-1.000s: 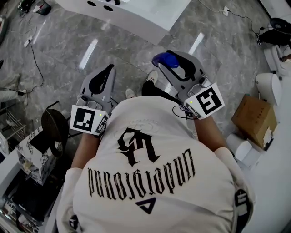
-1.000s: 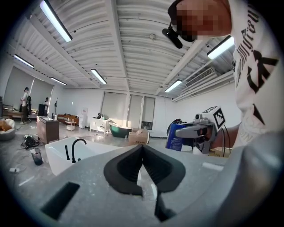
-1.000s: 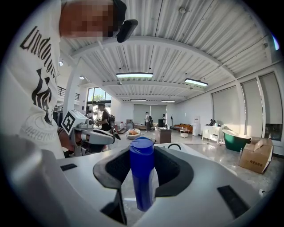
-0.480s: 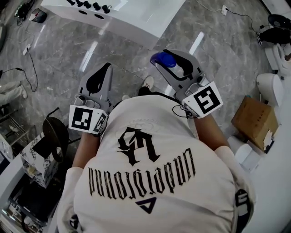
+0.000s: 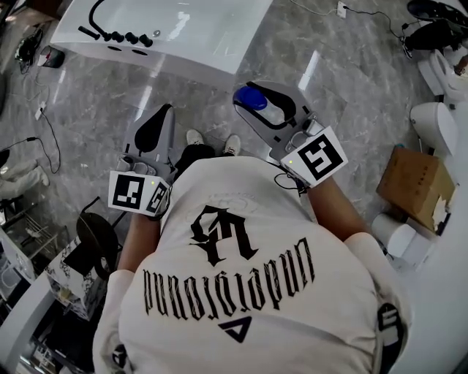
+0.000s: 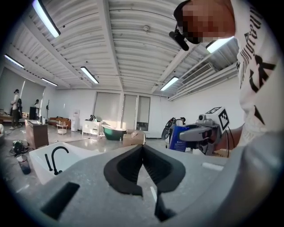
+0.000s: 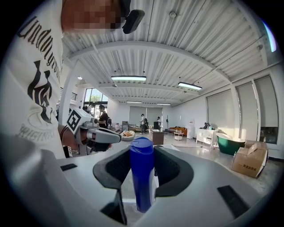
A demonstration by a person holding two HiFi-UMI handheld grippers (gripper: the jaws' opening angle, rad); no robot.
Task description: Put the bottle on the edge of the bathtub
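Note:
A bottle with a blue cap [image 5: 254,98] lies between the jaws of my right gripper [image 5: 262,102], which is shut on it and held out in front of the person's chest. In the right gripper view the blue bottle [image 7: 142,177] stands upright between the black pads. My left gripper [image 5: 167,113] is held beside it at the left, jaws closed together and empty [image 6: 142,148]. The white bathtub [image 5: 146,62] with a black faucet [image 5: 99,18] lies on the floor ahead, beyond both grippers. From the left gripper view the bottle [image 6: 179,138] shows at the right.
Grey marble floor all round, with cables [image 5: 47,146] at the left. A cardboard box [image 5: 413,186] and white fixtures [image 5: 431,128] stand at the right. A black stool [image 5: 95,234] and a marbled box [image 5: 69,274] are at the lower left. A green tub [image 6: 113,132] stands far off.
The person has walked toward the bathtub: more of it and its faucet has come into the head view. Both grippers keep their hold and spacing.

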